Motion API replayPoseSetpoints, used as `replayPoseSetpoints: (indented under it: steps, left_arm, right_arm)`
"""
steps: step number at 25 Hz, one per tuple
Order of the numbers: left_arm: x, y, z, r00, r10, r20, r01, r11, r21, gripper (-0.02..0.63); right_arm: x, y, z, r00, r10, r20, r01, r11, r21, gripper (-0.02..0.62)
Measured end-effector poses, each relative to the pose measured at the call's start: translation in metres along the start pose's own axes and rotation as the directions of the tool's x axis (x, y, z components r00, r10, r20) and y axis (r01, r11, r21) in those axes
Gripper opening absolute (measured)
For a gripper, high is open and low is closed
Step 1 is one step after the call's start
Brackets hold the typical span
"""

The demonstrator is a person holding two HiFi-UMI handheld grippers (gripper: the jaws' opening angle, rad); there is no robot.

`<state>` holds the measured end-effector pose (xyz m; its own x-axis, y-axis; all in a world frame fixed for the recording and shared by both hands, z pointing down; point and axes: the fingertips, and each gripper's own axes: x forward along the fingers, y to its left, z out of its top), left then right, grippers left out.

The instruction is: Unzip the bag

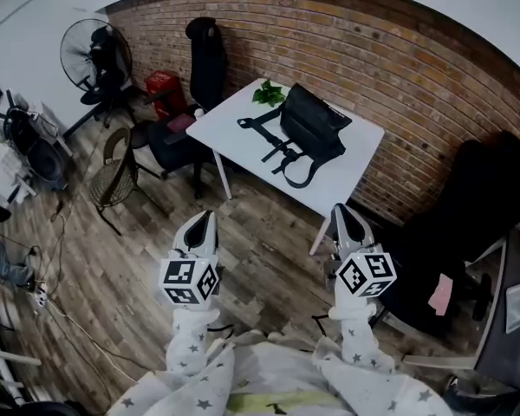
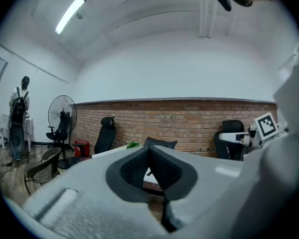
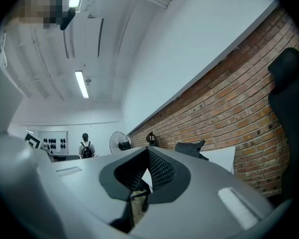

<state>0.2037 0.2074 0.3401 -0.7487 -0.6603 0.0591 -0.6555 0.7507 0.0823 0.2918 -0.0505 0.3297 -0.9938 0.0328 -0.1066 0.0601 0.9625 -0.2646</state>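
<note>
1. Only the head view shows the layout from above. The black bag lies on the white table beside the brick wall. Its straps are spread over the tabletop towards the near edge, and a green plant is set just beside it at the far corner.
2. In that view the left gripper and the right gripper are held over the wooden floor, well apart from the table and the bag.
3. The left gripper view shows that gripper's jaws pressed together with nothing between them. The top of the bag is seen just above them in the distance. A ceiling light, hidden from the head view, is also shown.
4. The right gripper view shows that gripper's jaws likewise closed on nothing. Beyond them the bag and a table corner are seen, and a standing figure with a backpack is shown far off beside a fan.
5. The inside of the bag is shown in no view, and the state of its zip cannot be told at this distance.
</note>
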Motion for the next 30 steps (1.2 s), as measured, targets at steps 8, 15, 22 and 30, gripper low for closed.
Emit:
replayPoseSetpoints:
  steps: [8, 15, 22, 30]
  left_arm:
    - [-0.001, -0.012, -0.015, 0.999, 0.015, -0.032, -0.015, 1.0, -0.004, -0.002]
    - [0.016, -0.011, -0.015, 0.999, 0.014, -0.038, -0.014, 1.0, 0.004, -0.002]
    - [0.055, 0.021, -0.02, 0.999, 0.005, -0.045, -0.006, 1.0, -0.01, -0.002]
    - [0.126, 0.083, -0.013, 0.998, -0.028, -0.052, 0.026, 0.999, -0.029, -0.002]
  right_arm:
    - [-0.007, -0.008, -0.014, 1.0, 0.011, -0.025, -0.01, 0.999, 0.031, 0.008]
    - [0.006, -0.021, -0.015, 1.0, 0.006, -0.027, -0.006, 1.0, 0.024, 0.008]
    - [0.047, -0.033, -0.027, 0.999, -0.02, -0.025, 0.021, 0.999, 0.05, 0.008]
    - [0.132, -0.036, -0.039, 0.997, -0.064, -0.034, 0.066, 0.996, 0.055, 0.008]
